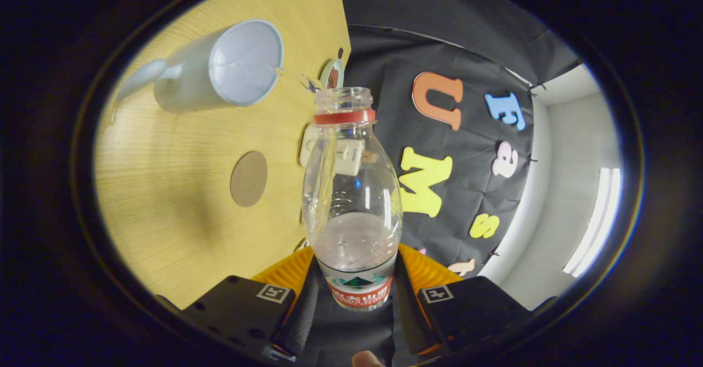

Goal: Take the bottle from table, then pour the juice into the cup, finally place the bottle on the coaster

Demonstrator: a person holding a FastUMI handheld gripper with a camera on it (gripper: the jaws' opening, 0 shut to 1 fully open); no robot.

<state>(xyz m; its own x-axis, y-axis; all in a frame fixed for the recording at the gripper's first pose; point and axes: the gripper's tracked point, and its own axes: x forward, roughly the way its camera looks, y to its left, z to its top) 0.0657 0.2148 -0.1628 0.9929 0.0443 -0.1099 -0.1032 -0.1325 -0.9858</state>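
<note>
The jaws grip the lower body of the open clear bottle (351, 191), one finger pressed on each side, and it is tipped with its mouth beside the rim of the white cup (230, 67). A thin stream of clear liquid crosses into the cup. The round brown coaster (249, 178) lies on the wooden counter (165, 191) nearer the fingers than the cup, well apart from the bottle.

Gripper view rode on the gripper (354, 295), rolled sideways — table (165, 202) tipped across frame's left, close; bottle (351, 191) filled centre, booth wall right.
</note>
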